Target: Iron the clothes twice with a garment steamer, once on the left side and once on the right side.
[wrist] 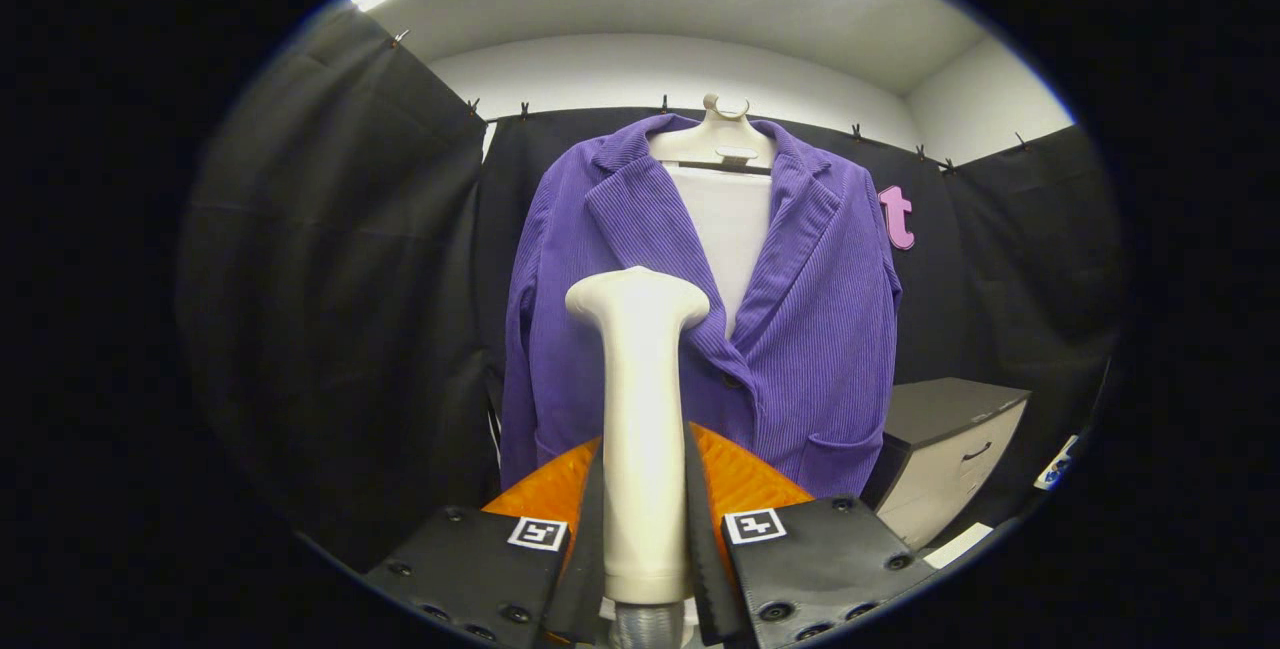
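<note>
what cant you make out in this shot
Gripper view:
- Steamer, clamped in the tongs: its head faces away, so its steam face is hidden.
- Purple jacket: the steamer hides part of its middle, and the tongs hide its hem.
- Cabinet: the jacket covers its near side.

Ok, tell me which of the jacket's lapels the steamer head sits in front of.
The lapel beside the steamer head, on the buttonhole-less side left of the white shirt; the other lapel hangs clear. The gripper is shut on the steamer.

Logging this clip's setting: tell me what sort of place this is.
Probably a cloth-walled recording booth staged for ironing: a purple jacket on a mannequin hanger, a drawer cabinet beside it, and the gripper shut on a garment steamer.
</note>
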The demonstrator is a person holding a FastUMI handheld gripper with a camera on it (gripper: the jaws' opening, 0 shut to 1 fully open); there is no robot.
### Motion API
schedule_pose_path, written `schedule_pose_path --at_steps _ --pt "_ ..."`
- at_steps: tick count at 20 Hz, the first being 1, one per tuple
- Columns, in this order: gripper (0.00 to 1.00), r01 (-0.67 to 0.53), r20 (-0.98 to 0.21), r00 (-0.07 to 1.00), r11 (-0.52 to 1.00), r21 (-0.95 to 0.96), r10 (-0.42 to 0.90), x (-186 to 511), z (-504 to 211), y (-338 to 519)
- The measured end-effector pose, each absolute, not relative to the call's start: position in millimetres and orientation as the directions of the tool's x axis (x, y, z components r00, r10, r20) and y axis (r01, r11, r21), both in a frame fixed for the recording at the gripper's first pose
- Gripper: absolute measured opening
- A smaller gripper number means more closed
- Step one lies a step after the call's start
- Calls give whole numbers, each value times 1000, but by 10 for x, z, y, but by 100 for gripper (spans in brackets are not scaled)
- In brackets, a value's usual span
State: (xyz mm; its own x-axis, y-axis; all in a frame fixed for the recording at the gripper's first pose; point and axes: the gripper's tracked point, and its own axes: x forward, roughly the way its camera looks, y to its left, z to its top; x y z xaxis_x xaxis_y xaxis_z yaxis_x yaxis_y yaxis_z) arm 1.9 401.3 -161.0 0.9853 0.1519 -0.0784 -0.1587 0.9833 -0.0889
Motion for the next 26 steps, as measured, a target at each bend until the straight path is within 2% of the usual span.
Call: schedule_pose_path --at_steps 11,26 --pt "44 -172 -126 980 978 -120 157 -255 -2044 3975" --pt "44 -174 -265 954 977 -123 137 -640 -2942 3898"
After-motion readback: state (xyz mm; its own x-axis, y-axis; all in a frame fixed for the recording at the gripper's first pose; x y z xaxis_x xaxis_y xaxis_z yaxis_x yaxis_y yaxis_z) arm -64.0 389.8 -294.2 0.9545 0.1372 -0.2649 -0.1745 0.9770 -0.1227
